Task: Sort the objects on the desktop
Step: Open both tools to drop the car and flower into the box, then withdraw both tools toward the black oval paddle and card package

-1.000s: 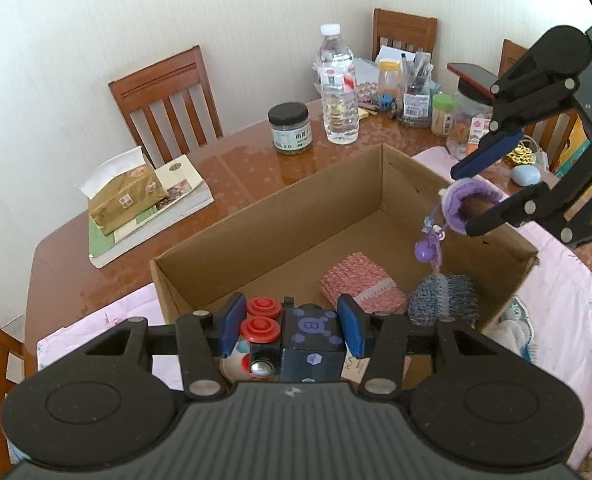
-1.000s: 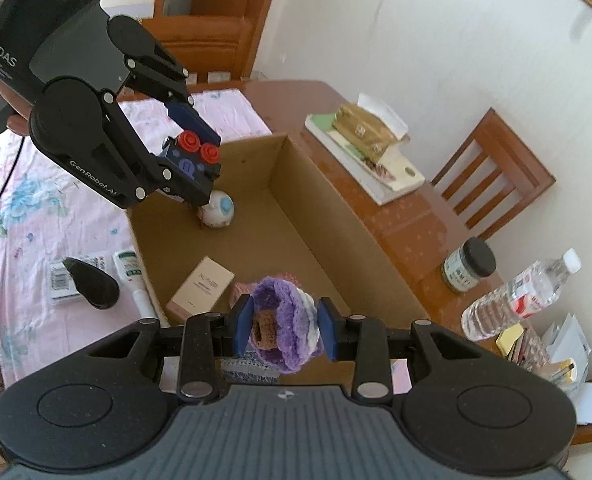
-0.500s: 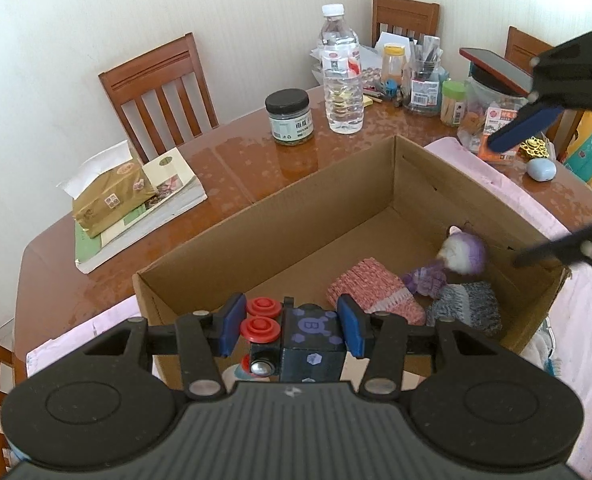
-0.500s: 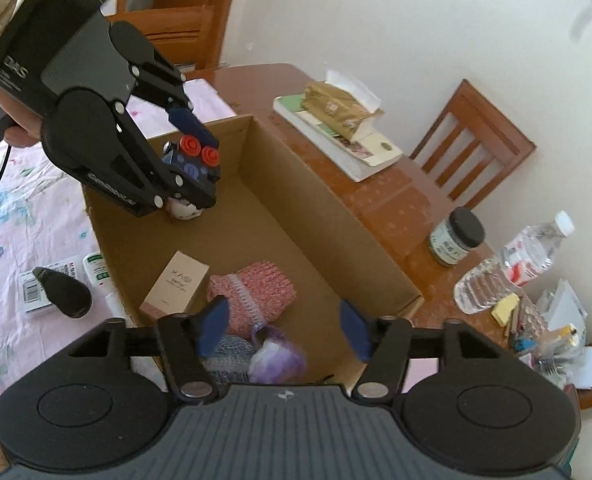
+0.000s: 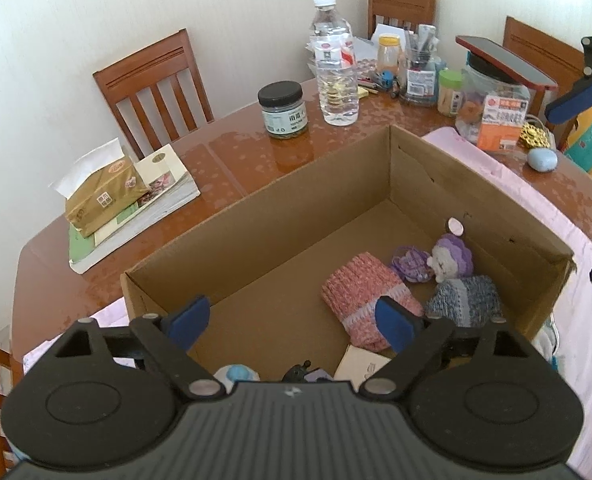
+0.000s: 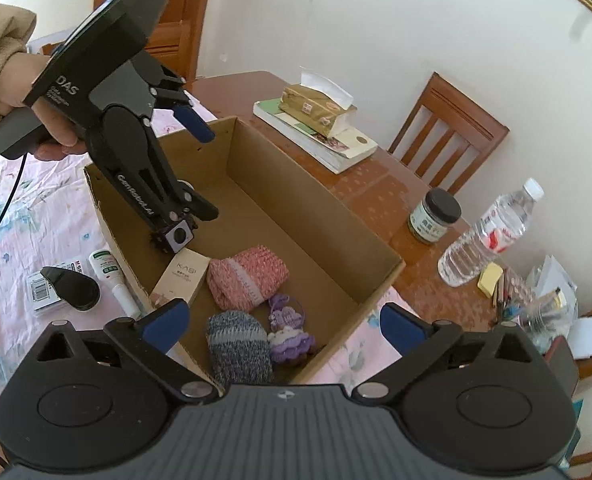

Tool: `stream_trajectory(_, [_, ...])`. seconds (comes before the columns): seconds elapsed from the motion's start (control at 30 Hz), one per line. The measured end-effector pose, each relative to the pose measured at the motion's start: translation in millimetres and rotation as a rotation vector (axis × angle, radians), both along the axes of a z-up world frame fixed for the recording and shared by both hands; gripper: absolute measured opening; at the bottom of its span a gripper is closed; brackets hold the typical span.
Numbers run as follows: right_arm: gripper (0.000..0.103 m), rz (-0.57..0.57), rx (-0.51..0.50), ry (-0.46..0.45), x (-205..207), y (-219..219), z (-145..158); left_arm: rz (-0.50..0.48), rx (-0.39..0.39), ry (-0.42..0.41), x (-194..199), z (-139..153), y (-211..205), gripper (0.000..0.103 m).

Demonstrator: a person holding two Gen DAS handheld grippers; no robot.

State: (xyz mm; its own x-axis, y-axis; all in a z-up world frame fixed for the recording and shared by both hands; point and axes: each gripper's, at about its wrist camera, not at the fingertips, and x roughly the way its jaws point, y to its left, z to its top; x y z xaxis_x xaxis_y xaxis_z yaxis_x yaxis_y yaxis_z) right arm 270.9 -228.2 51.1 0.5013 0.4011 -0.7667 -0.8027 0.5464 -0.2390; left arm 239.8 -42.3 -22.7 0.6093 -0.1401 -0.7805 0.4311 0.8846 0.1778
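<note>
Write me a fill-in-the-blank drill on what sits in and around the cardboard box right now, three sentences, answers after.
1. The pink knitted pouch lies inside the cardboard ____.
2. The jaws of the left tool and the right tool are both ____.
3. The tissue pack rests on top of a ____.

Answers: box; open; book

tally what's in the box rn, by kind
Knit pouches: 2, pink and grey
Purple knit doll with its charm: 1
KASI carton: 1
Toy cube: 1
White-and-blue ball: 1
Total: 6 visible in the box; both grippers open.
</note>
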Motion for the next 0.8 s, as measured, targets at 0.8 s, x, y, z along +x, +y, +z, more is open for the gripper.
stream_trajectory(0.8, [0.103, -0.036, 0.068, 0.026, -49, -20, -18, -0.017, -0.036, -0.084, -92, 39, 15, 0.092])
